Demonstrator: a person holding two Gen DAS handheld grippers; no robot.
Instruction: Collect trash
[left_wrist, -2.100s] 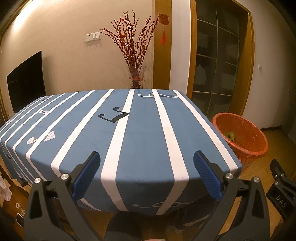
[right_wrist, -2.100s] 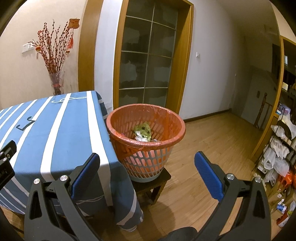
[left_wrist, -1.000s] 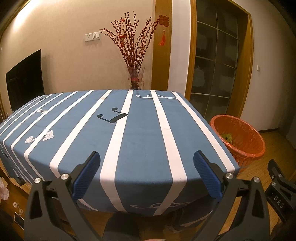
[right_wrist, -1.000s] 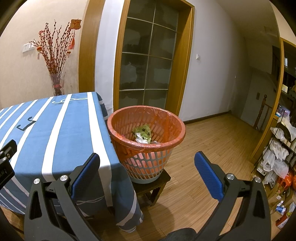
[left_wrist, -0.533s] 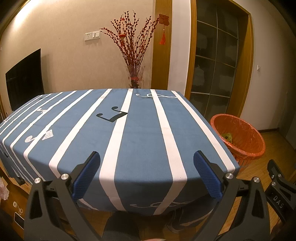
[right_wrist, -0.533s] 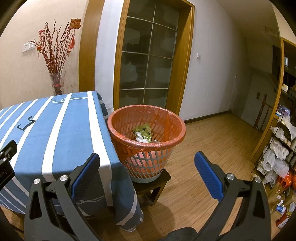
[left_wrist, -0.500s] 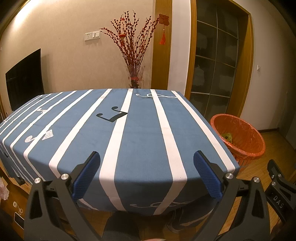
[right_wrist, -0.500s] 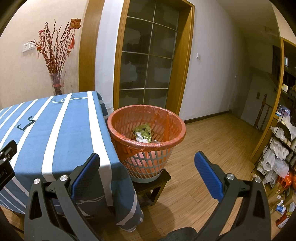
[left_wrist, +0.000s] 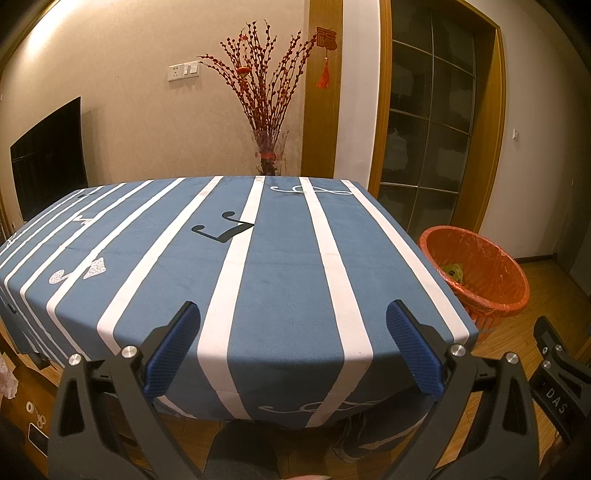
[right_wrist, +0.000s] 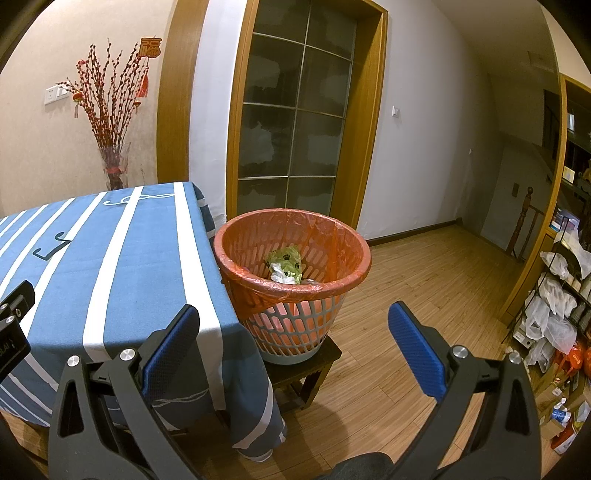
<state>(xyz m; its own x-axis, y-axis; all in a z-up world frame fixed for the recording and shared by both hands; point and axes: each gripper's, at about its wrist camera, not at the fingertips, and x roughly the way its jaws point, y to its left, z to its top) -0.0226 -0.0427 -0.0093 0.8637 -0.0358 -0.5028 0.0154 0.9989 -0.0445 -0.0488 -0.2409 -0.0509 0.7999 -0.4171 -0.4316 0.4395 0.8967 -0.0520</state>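
1. The trash (right_wrist: 284, 264) lies in the bin (right_wrist: 236, 254): a green wrapper with paw prints and a white crumple just beside it, two pieces that can be told apart. Anything deeper is hidden.
2. There is one bin, lined with an orange bag. It stands on a small dark stool (right_wrist: 328, 356) at the corner of the table (left_wrist: 280, 280), touching or nearly touching the hanging cloth.
3. The right gripper (right_wrist: 293, 334) is aimed at the bin, jaws wide apart and holding nothing.
4. The left gripper (left_wrist: 293, 336) faces the table, jaws also wide apart and empty.
5. One table shows, with a blue, white-striped cloth. No loose trash is visible on it, so the collecting looks finished, or any remaining pieces are out of view.
6. Behind the table stands one vase (left_wrist: 269, 153) of red branches. On the wall to the left is one dark screen (left_wrist: 48, 155).
7. Risks, as I judge them:
   - A reach toward the bin could knock it off the stool, since its perch is narrow.
   - A jaw could snag the thin liner and tear it.
   - The draped cloth corner could catch a gripper passing by.
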